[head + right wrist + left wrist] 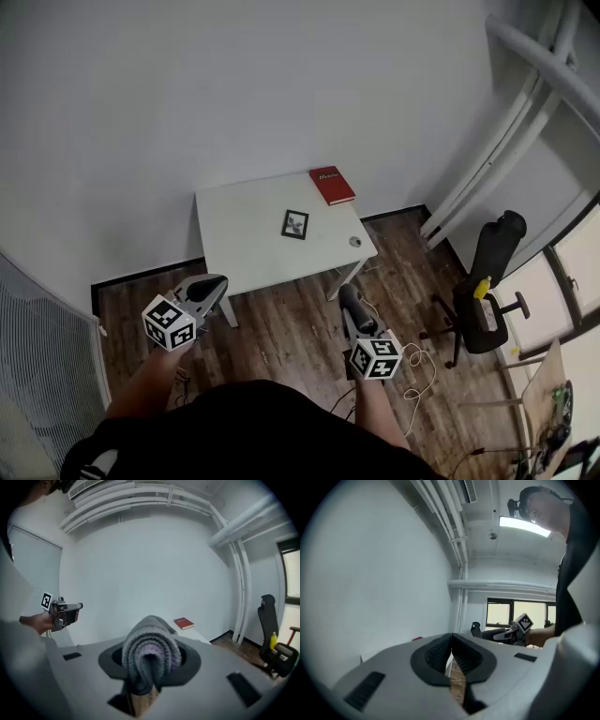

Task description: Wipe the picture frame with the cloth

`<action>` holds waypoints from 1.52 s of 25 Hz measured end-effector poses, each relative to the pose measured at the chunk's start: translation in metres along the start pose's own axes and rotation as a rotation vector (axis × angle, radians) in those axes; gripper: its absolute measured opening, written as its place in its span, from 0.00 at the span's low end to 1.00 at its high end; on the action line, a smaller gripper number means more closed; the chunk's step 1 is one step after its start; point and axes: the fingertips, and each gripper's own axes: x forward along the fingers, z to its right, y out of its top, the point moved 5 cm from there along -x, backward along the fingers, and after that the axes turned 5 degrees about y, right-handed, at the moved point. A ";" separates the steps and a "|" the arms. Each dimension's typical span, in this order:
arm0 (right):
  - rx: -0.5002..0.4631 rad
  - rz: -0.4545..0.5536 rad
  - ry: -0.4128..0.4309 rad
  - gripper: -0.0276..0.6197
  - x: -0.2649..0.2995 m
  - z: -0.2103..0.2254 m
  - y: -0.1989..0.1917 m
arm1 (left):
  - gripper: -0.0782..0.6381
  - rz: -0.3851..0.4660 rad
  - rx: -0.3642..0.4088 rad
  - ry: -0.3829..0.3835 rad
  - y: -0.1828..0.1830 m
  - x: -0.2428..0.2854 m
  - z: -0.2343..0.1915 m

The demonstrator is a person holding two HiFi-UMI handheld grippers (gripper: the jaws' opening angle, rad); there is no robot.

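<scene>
A small black picture frame (295,224) lies flat near the middle of the white table (248,244). My right gripper (349,298) is held over the floor in front of the table, shut on a folded grey cloth (151,653) that bulges out between its jaws. My left gripper (214,286) hovers off the table's front left corner with its pads (436,654) pressed together and nothing between them. Each gripper shows in the other's view: the right gripper (516,629) and the left gripper (63,611). Both are well short of the frame.
A red book (332,185) lies at the table's far right corner, and a small round object (355,242) sits near its right edge. A black office chair (487,291) stands at the right on the wooden floor. White pipes (506,122) run along the right wall. Cables (417,370) lie on the floor.
</scene>
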 end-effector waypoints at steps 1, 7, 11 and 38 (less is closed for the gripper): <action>0.003 0.000 0.007 0.22 0.001 -0.002 -0.001 | 0.12 0.002 -0.001 -0.001 0.000 0.001 0.001; -0.020 -0.019 0.039 0.22 -0.005 0.000 -0.009 | 0.12 0.007 0.005 -0.011 -0.001 0.007 0.012; 0.012 -0.008 0.026 0.22 -0.013 0.013 -0.012 | 0.12 0.004 0.013 -0.013 -0.001 0.008 0.020; 0.048 0.047 0.055 0.23 0.108 0.014 0.032 | 0.12 -0.020 -0.036 -0.101 0.004 0.116 -0.100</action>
